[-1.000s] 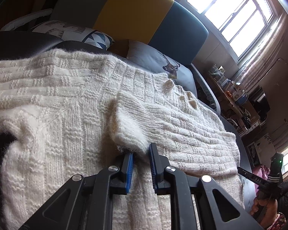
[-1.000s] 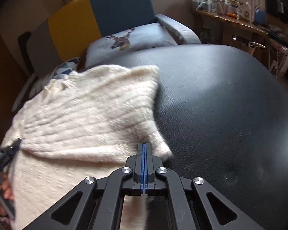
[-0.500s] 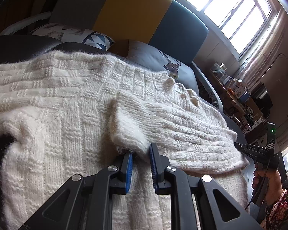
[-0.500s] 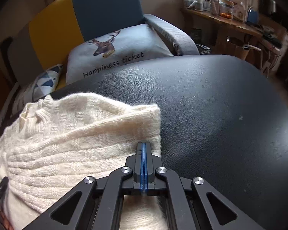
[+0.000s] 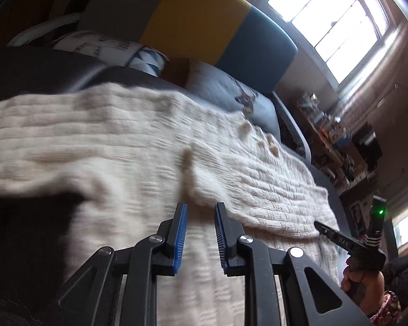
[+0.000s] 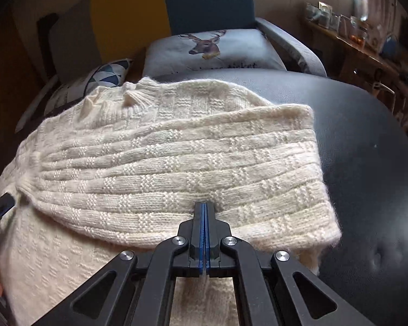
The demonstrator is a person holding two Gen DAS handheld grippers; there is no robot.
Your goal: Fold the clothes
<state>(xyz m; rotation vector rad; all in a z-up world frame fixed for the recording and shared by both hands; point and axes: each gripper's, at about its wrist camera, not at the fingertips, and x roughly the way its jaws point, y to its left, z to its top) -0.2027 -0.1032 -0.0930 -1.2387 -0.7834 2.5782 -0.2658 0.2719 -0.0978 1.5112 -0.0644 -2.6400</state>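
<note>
We see a cream sweater point(image 6: 160, 163) spread on a black table point(image 6: 367, 163), sleeve point(image 6: 193, 168) folded across it, our right gripper point(image 6: 204, 206) clenched on the sleeve, our left gripper point(image 5: 200, 209) released above the knit

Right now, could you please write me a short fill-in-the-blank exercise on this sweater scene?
1. The cream sweater lies on a ____ leather surface.
2. The cushion behind the sweater shows a ____ head.
3. The right gripper has its jaws ____.
4. The left gripper has its jaws ____.

Missing words: black; deer; shut; open
</note>
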